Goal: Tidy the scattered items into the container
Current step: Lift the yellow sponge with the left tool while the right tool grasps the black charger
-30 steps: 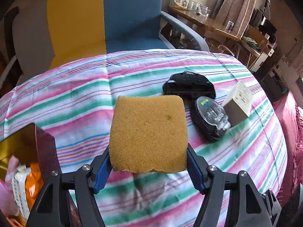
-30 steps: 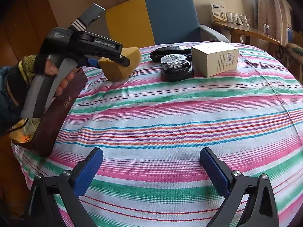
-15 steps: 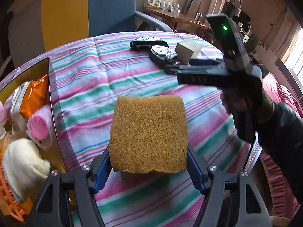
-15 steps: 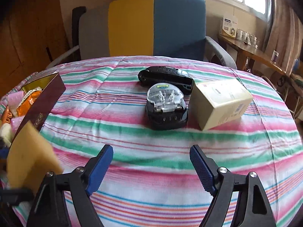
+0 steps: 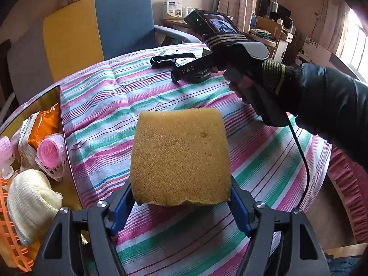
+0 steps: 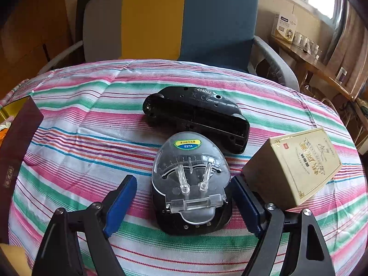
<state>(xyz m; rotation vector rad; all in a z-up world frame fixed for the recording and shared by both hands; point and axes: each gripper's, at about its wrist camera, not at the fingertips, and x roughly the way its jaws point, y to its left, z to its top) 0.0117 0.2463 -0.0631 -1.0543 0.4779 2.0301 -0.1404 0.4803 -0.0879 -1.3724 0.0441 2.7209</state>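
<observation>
Sponge [image 5: 180, 156]: I am gripping it in my left tongs [image 5: 181, 204], now beside the container [image 5: 60, 115]; my right tongs [image 6: 184, 204], narrowed but open, are now straddling the charger [image 6: 191, 184]

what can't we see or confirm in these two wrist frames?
- Left wrist: container cut off by the left edge; its contents partly hidden.
- Left wrist: charger and cardboard box mostly hidden behind the right gripper.
- Right wrist: sponge only a blurred corner at the bottom-left edge.
- Right wrist: right pad contact with the charger unclear.
</observation>
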